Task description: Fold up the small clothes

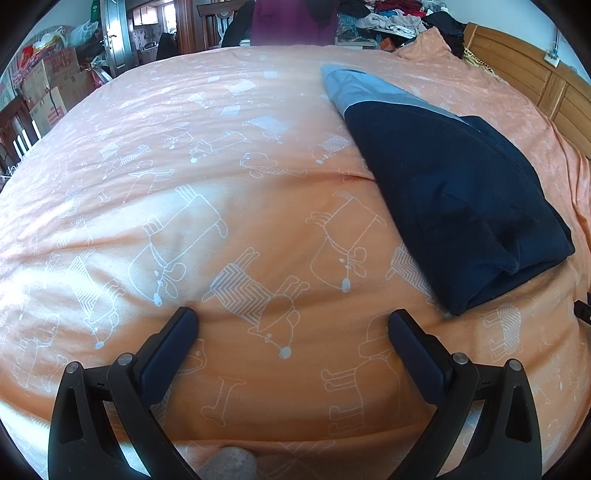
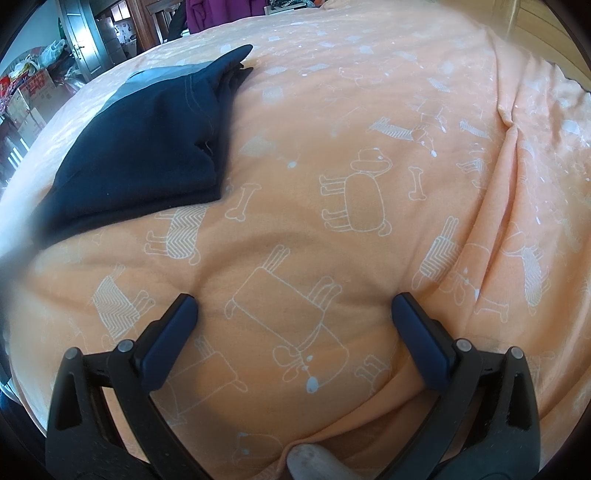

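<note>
1. I am looking into a home bedroom: a wide bed under an orange cotton cover printed with white cartoon dogs and bones [image 1: 258,155] fills both views
2. A panelled wooden headboard [image 1: 532,79] stands at the bed's right edge
3. Loose heaps of mixed clothes [image 1: 384,16] lie past the far side
4. Stacked cardboard boxes [image 1: 51,92] and plastic bags crowd the left corner beside a grey metal door [image 1: 112,37], with a further room showing through a doorway

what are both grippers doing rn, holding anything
Left gripper: open, holding nothing, over the orange bedcover.
Right gripper: open, holding nothing; the folded navy garment lies apart from it.
</note>
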`<state>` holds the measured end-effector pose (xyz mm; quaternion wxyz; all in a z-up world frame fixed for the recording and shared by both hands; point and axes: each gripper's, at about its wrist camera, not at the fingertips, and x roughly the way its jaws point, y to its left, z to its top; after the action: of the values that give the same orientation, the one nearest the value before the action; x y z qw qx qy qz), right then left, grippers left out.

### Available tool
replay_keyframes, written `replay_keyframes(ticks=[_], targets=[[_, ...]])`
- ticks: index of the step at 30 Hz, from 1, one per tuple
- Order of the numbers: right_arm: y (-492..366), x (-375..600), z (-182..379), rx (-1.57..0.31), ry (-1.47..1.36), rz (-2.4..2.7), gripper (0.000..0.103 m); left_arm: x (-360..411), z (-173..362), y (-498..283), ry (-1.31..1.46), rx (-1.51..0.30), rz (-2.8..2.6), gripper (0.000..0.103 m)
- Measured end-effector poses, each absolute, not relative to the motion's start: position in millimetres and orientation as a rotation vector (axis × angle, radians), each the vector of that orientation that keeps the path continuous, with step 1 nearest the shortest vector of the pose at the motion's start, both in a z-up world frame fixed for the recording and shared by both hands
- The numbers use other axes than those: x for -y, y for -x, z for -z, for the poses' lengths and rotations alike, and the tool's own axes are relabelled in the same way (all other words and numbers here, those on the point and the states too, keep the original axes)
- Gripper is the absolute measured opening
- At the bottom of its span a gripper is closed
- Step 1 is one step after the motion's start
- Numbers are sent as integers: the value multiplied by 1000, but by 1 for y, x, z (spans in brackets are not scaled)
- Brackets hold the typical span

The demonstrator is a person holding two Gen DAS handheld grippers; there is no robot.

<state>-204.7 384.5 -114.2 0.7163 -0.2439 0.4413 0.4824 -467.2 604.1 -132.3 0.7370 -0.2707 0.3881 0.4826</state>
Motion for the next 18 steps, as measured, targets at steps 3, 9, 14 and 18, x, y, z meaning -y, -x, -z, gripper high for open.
replay_keyframes(ticks=[3,9,14,18], targets=[[204,-387,115,-970,548,-1064,103,-606,135,468,594,-848,-1061,103],[203,-388,116,-969,547,-1067,103,-605,135,467,579,-848,-1068,103],[199,-386,116,-968,548,-1069,103,-605,136,467,579,-844,-1067,103],[200,-386,116,-969,546,-1068,103,-605,136,467,579,-846,-1068,103]])
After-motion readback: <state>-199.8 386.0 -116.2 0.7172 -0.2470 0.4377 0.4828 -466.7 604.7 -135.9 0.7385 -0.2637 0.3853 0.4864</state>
